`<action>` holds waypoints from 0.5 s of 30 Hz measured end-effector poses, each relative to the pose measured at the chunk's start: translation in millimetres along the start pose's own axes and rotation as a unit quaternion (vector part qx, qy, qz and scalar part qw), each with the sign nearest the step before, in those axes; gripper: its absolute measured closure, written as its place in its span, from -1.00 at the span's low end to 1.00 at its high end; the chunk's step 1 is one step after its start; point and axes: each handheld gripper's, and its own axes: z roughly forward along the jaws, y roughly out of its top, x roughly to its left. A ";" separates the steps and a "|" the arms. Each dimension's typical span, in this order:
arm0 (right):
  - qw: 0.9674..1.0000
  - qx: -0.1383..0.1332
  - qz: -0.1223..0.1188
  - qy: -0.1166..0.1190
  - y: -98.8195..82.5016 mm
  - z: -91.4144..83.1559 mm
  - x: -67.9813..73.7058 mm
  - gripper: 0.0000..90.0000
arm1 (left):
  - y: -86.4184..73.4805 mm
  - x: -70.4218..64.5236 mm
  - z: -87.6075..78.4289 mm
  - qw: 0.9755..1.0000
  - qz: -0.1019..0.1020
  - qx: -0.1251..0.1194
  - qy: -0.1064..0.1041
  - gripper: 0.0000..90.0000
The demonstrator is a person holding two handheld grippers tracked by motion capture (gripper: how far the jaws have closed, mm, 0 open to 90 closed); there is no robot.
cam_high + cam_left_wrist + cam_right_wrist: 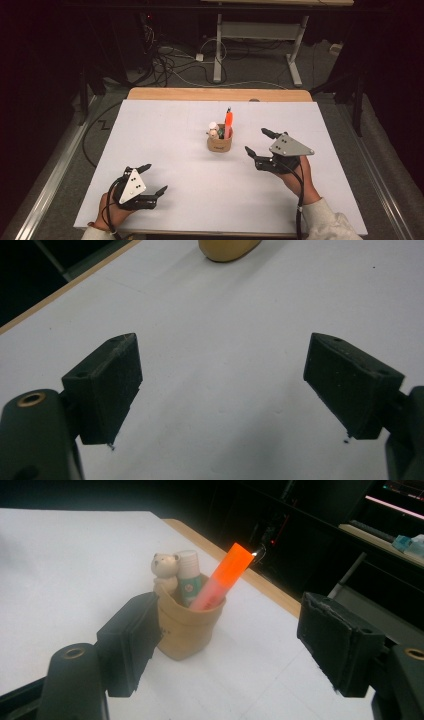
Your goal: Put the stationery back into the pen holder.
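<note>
In the high view, a small tan pot [219, 144] stands near the middle of the white table [165, 150]. It holds an orange marker [228, 123], a small bear figure [214, 132] and a little bottle. The right gripper [257, 143] is at about 3 o'clock from the pot, near but not touching, with its jaws wide apart and empty. The left gripper [154, 178] is at about 7 o'clock from the pot, well apart from it, also spread and holding nothing.

In the left gripper view, both black jaws stand apart over the bare table, and the base of the pot [227, 249] shows at 12 o'clock, far ahead.

In the right gripper view, the pot [186, 625] is just beyond the left jaw, at about 11 o'clock. The marker [220, 577] leans toward 1 o'clock, with its upper half free above the rim. The bear [165, 570] and the bottle [189, 577] sit beside it.

I judge the marker to be light, stiff and rather smooth, so it could slip. The free upper part of its barrel seems the best place to grip. The pot looks light and soft, so it may tip or fold if pushed.
</note>
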 end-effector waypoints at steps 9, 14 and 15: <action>1.000 -0.012 -0.008 0.003 -5.7 -13.3 1.2 -0.43 | 0.0 -0.4 0.6 1.000 0.002 0.002 -0.001 -0.66; 1.000 -0.013 -0.011 0.006 -8.2 -19.6 2.7 -0.43 | -0.1 -0.5 0.8 1.000 0.002 0.003 -0.001 -0.66; 1.000 -0.013 -0.012 0.004 -8.5 -20.5 3.1 -0.43 | -0.2 -0.5 1.0 1.000 0.002 0.003 -0.001 -0.66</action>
